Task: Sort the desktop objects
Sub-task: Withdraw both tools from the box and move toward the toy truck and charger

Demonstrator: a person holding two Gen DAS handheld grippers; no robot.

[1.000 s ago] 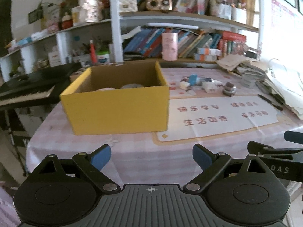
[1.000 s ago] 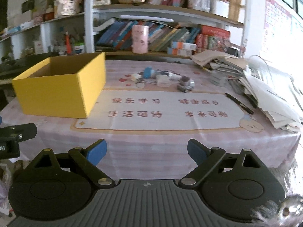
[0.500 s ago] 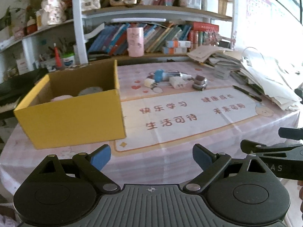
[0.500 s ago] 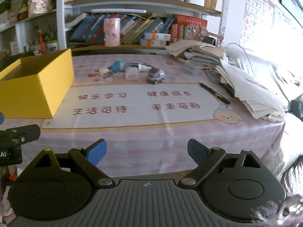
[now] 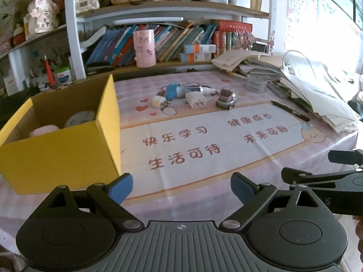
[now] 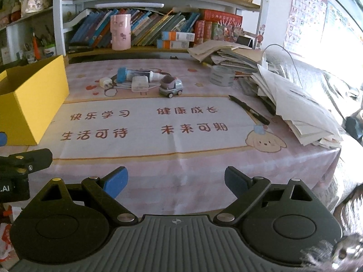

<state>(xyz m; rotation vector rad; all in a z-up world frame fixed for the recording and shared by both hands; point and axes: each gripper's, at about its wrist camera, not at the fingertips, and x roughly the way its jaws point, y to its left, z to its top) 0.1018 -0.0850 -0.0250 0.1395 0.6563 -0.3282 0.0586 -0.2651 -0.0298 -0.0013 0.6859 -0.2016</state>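
Note:
A yellow cardboard box (image 5: 63,149) (image 6: 31,99) stands open at the table's left, with a pink item and a round grey one inside. At the far middle lies a cluster: a blue-capped tube (image 5: 181,90) (image 6: 133,74), a white charger (image 5: 195,98) (image 6: 139,84), a small white plug (image 6: 105,82) and a grey toy car (image 5: 226,98) (image 6: 170,86). A black pen (image 5: 290,111) (image 6: 249,110) lies to the right. My left gripper (image 5: 181,187) hangs open over the table's near edge, nothing between its fingers. My right gripper (image 6: 176,181) is open and empty too, well short of the cluster.
A white mat with red characters (image 6: 145,124) covers the table's middle. A heap of papers and books (image 6: 283,95) fills the right side. Behind the table a bookshelf holds a pink cup (image 6: 120,32). A tape roll (image 6: 221,75) sits near the papers.
Both views have swung rightward across the table: the yellow box slid to the left of the frames and the paper heap came into fuller view. Both grippers stayed open.

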